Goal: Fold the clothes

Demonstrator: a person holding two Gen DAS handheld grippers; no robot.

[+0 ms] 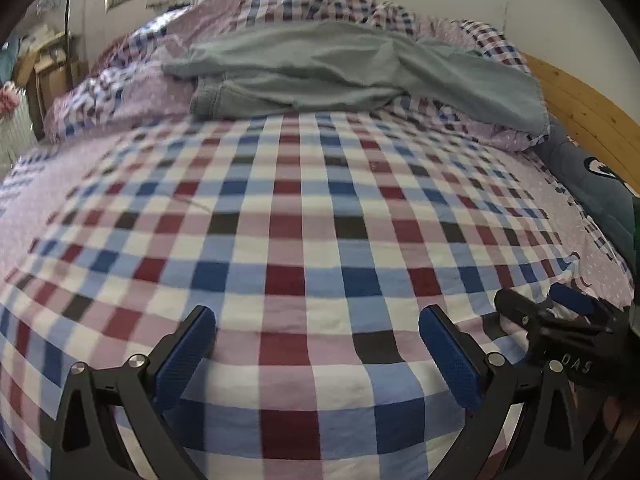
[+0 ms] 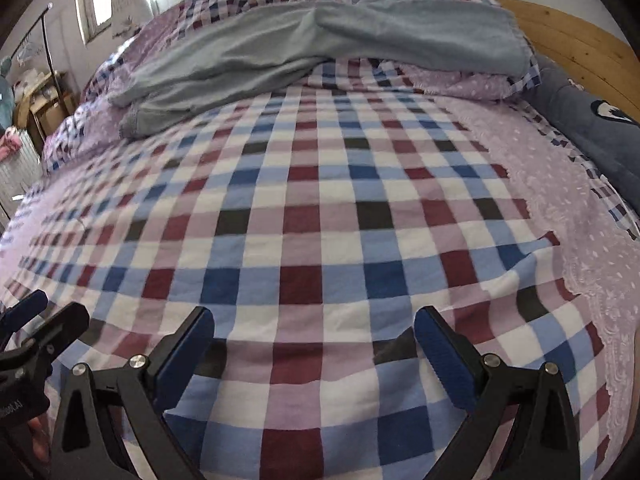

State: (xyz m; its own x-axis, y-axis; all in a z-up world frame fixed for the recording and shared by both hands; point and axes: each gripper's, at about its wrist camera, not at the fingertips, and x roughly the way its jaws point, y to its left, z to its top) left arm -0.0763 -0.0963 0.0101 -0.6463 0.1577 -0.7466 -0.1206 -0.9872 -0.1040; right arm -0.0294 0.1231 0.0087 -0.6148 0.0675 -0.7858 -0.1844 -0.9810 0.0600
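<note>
While both stand spread and empty, left hand-held gripper, right hand-held gripper, grey-green garment far ahead across checked bedspread.

- Grey-green garment: crumpled on the heaped quilt, so we can't tell shirt from trousers; the underside is hidden in its own folds.
- Right gripper in left wrist view: cut off by the frame edge, finger gap unreadable there.
- Left gripper in right wrist view: only a sliver shows at the edge.
- Dark blue cushion: print cropped, unreadable.
- Shelf clutter far left: too small and blurred to identify.
</note>
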